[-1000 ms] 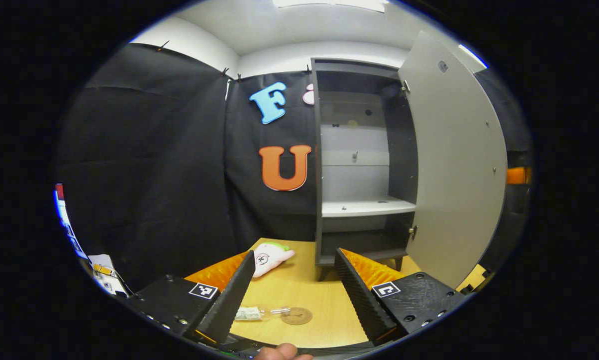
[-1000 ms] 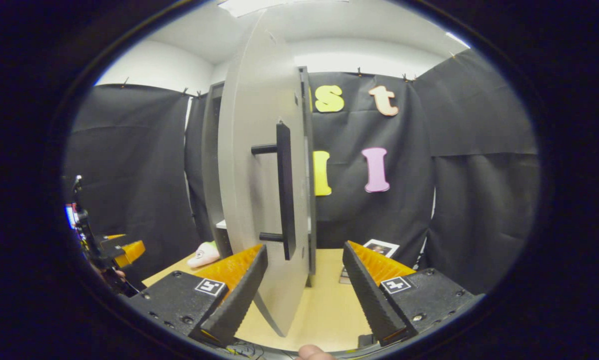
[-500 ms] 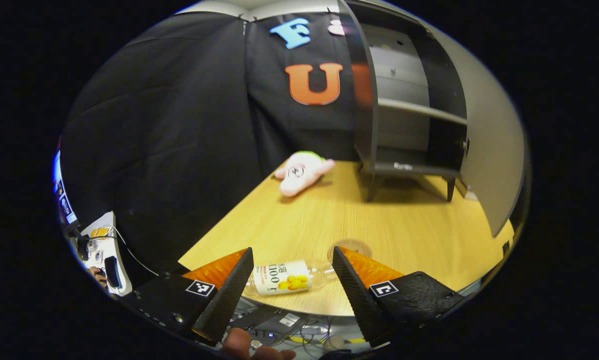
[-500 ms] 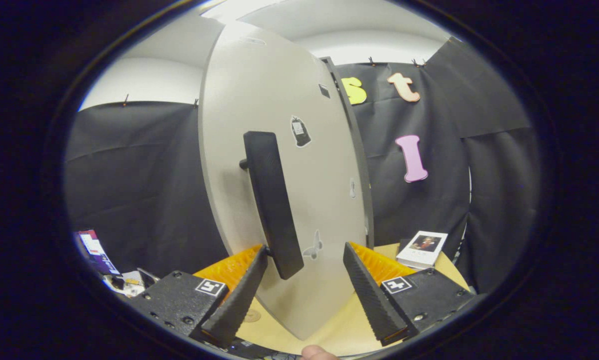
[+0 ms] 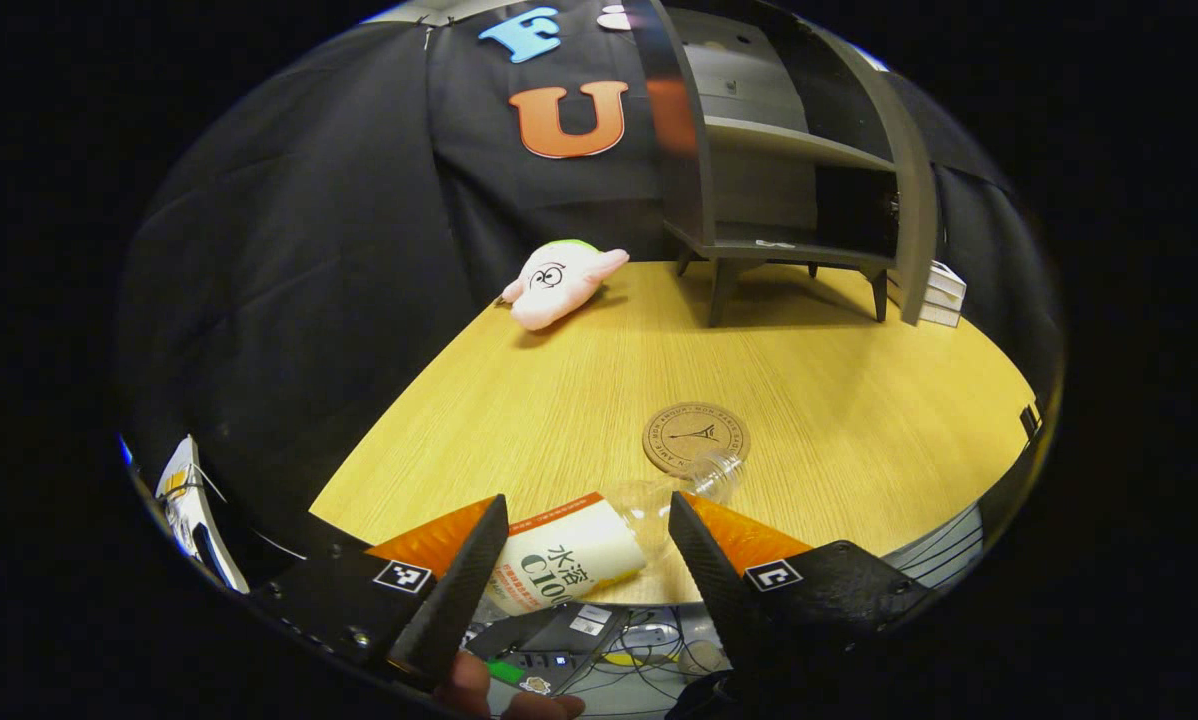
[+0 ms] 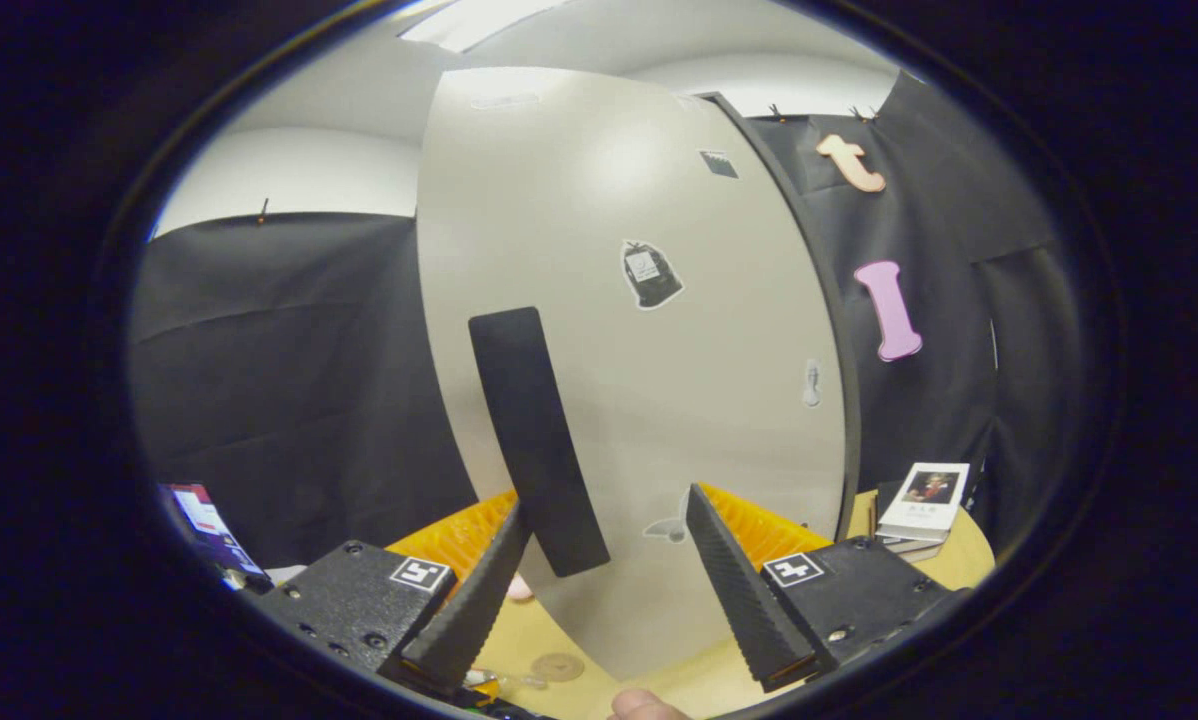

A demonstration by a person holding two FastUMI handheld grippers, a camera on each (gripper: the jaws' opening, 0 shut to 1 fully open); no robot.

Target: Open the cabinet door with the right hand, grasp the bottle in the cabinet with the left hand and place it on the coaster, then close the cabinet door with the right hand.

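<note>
Lying sideways between the spread left hand-held gripper [image 5: 579, 560], a clear plastic bottle [image 5: 599, 545] beside round cork coaster [image 5: 696, 437].

- One bottle [image 5: 569, 560]
- One coaster [image 5: 696, 437]
- One plush toy [image 5: 559, 280]
- One cabinet [image 5: 759, 170]
- Perhaps two stacked books [image 6: 924, 505]; blurred
- Two grippers: left gripper [image 5: 579, 580], right gripper [image 6: 609, 580]

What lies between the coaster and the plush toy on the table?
Nothing: in the left gripper view, only bare tabletop separates the coaster from the plush toy. The bottle lies on its side on the coaster's near side.
</note>
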